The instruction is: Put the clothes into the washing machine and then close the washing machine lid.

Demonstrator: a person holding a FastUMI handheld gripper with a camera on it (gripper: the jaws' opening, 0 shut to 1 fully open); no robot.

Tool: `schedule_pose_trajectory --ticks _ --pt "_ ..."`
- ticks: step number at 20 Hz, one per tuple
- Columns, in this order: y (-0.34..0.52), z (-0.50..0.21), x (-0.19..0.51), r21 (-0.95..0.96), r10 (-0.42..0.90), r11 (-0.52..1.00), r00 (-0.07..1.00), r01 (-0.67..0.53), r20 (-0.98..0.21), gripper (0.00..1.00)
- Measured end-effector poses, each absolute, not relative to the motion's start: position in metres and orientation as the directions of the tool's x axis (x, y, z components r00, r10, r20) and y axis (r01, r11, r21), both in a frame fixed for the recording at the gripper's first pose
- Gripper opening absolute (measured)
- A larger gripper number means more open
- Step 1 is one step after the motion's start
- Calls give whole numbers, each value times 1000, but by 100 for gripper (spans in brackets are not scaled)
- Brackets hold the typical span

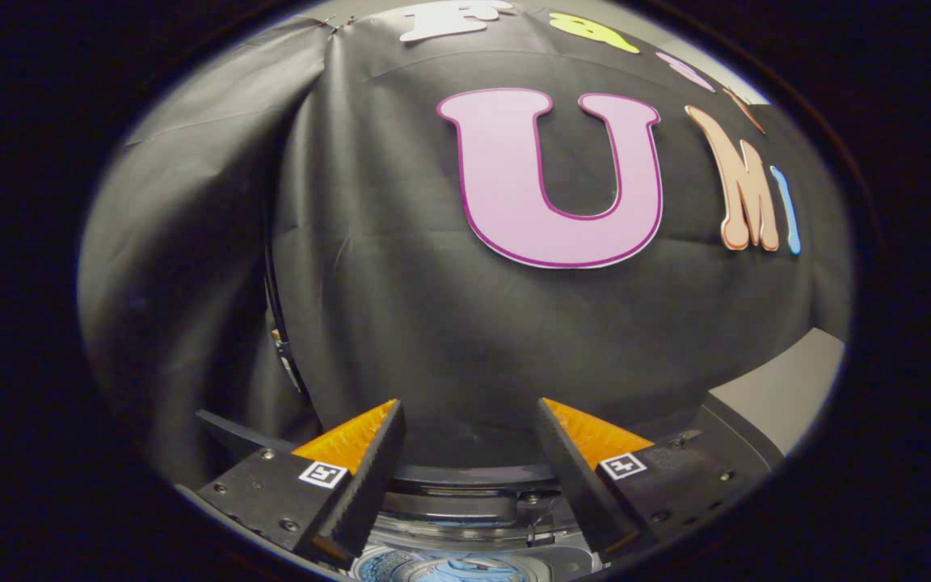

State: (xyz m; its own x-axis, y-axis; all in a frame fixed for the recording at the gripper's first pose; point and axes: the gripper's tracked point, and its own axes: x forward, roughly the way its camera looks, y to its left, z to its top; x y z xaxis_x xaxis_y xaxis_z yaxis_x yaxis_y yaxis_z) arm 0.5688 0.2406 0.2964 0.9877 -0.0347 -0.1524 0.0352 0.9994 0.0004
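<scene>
The washing machine [465,517] sat below and just ahead of the gripper [469,416], seen between and beneath the 2 fingers. Its lid [465,475] stood raised, showing as a dark curved edge spanning the gap between the fingertips, with a grey hinge area directly under it. Below that edge lay the round tub opening with a pale metallic rim. Inside the opening, a patch of light blue fabric, the clothes [465,571], was partly visible at the nearest point to the gripper body; its full shape could not be told.

The gripper was spread wide, with the 2 fingers well apart and nothing held between them. Each finger carried a ribbed inner pad and a small square marker at its base. Neither finger touched the machine.

Beyond the fingertips hung the booth wall [401,307], a black cloth with a fold running down its left part. To the right of the right finger, a grey flat surface [789,388] extended outward beside the machine.
</scene>
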Motion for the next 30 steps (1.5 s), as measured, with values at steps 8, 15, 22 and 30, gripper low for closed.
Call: schedule_pose_trajectory --ticks 8,15,22,30 --pt "240 299 563 26 48 999 974 -43 -222 98" --pt "237 324 559 147 134 984 963 -102 -233 97" --pt "206 361 520 113 106 990 981 -88 -163 97" --pt "152 408 466 118 62 992 996 -54 -68 97"
